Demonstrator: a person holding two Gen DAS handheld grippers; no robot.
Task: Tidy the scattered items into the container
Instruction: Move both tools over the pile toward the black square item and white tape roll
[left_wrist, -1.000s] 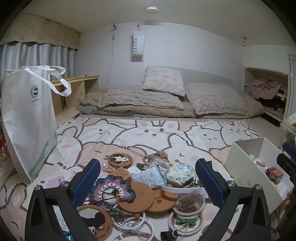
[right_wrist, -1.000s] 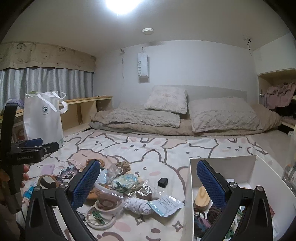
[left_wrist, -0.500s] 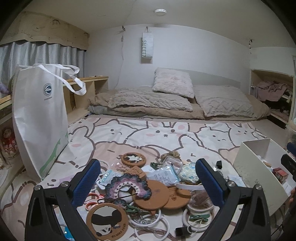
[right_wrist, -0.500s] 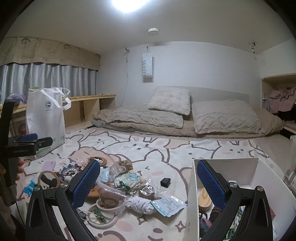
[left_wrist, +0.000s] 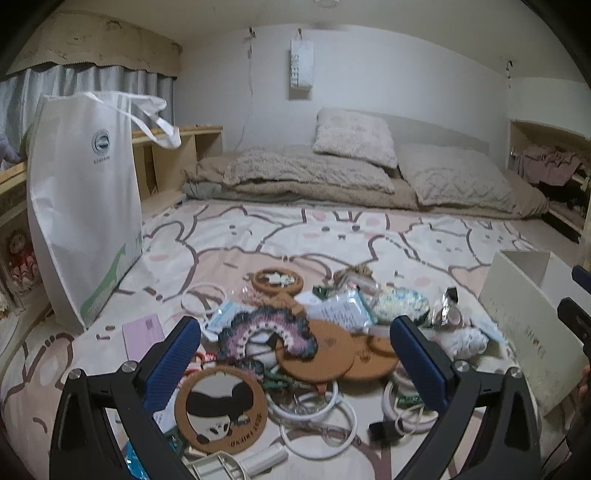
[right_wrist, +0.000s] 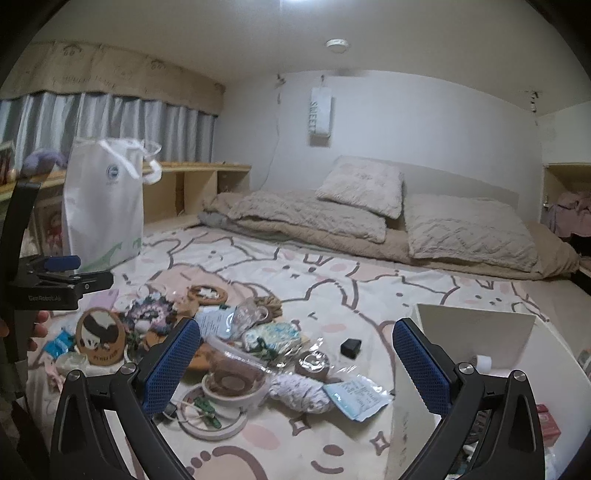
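Behind both gaping claws, left (left_wrist: 295, 354) and right (right_wrist: 295, 363), box (right_wrist: 476, 332) contents mostly hidden.

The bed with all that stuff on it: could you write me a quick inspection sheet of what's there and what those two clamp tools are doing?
Surface: bunny-print pink bedspread, flat.
Job's things: white open-top box, partly filled; heap beside it with round cork panda coaster, crocheted purple doily, white rings, small black cube, printed foil sachet.
Clutter: white tote bag standing at the bed's edge.
Grippers: left gripper open over the heap, empty; right gripper open, empty.
Cables: thin cord hanging down the wall.
Surroundings: beige pillows, grey curtains, wooden shelf.
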